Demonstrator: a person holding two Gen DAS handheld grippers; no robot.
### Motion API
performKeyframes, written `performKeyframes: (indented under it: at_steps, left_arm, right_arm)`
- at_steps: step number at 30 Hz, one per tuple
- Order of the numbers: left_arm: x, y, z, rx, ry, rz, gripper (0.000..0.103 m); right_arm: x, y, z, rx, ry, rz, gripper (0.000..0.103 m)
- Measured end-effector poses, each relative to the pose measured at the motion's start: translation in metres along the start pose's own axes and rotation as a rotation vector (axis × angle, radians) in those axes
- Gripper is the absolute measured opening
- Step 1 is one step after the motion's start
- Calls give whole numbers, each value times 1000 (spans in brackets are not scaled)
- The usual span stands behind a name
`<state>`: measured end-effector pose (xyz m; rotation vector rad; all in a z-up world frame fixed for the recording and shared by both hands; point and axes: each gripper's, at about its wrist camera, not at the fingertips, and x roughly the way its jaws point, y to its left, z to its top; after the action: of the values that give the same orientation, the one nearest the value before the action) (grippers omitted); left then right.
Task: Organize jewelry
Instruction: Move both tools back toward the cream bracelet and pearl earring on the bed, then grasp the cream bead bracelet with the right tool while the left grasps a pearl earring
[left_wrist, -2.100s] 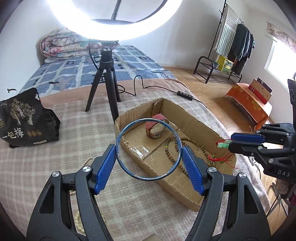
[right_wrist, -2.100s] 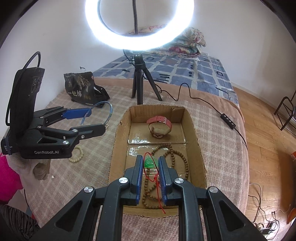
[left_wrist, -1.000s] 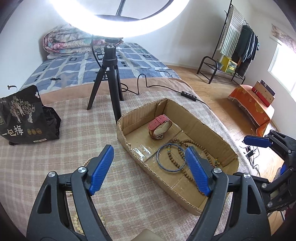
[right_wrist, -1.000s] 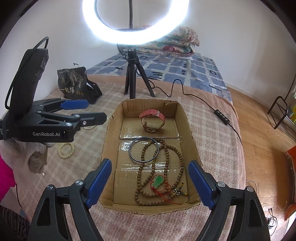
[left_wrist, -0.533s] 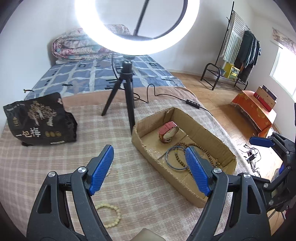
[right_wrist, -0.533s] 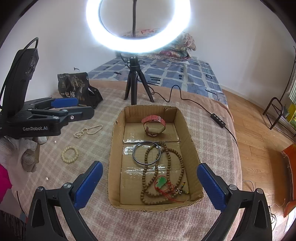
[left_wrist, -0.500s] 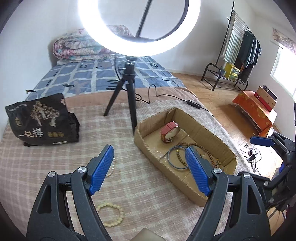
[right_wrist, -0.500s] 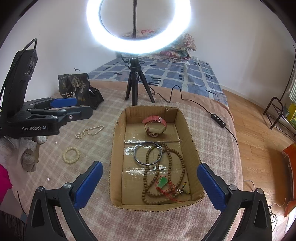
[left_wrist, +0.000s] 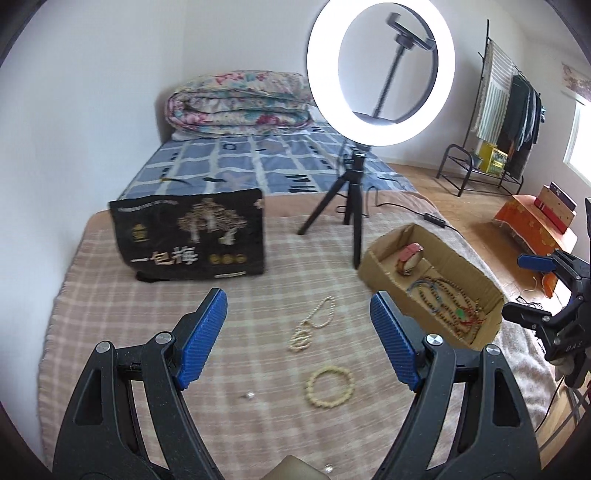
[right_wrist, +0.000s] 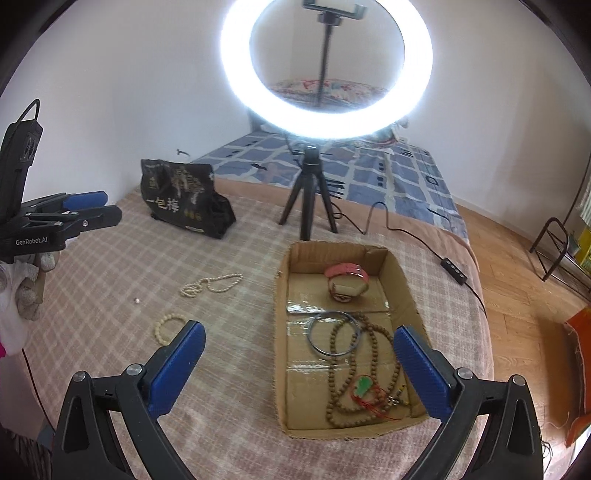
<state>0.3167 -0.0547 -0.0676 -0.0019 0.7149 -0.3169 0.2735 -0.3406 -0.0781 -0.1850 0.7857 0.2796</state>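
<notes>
My box (right_wrist: 402, 291) holds a pink watch (right_wrist: 347, 282), a bangle (right_wrist: 334, 332), brown beads (right_wrist: 373, 369) and a green pendant (right_wrist: 363, 386), strands partly tangled. Left of the box lie a pearl necklace (left_wrist: 314, 323) and bracelet (left_wrist: 330, 381). My left gripper (left_wrist: 299, 341) and right gripper (right_wrist: 299, 363) both gape wide, empty.

The cardboard box (left_wrist: 384, 280) hides part of its own floor behind its near wall in the left wrist view, and the beads (left_wrist: 448, 301) inside blur into a tangle there. Beside the cream bracelet (left_wrist: 330, 381), a tiny pale speck (left_wrist: 250, 396) is too small to identify. The black bag (left_wrist: 190, 236) has smeared lettering.
</notes>
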Motion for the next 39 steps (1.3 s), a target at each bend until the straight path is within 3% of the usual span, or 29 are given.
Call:
performKeyframes:
  at_steps: [12, 24, 26, 34, 37, 39]
  left_arm:
    - [-20, 59, -47, -14, 20, 56, 82]
    - [-3, 69, -78, -27, 59, 13, 82]
    - [1, 68, -81, -21, 70, 5, 74]
    - [27, 58, -99, 21, 132, -29, 67]
    - [39, 54, -105, 39, 161, -38, 58]
    - [49, 51, -109, 51, 181, -40, 55]
  right_arm:
    - [30, 69, 9, -116, 45, 119, 103]
    - [71, 120, -7, -190, 132, 187, 101]
    - [81, 124, -11, -189, 159, 180, 96]
    - [122, 116, -16, -76, 240, 209, 78]
    - [133, 114, -15, -42, 265, 237, 67]
    - [139, 114, -14, -42, 275, 239, 66]
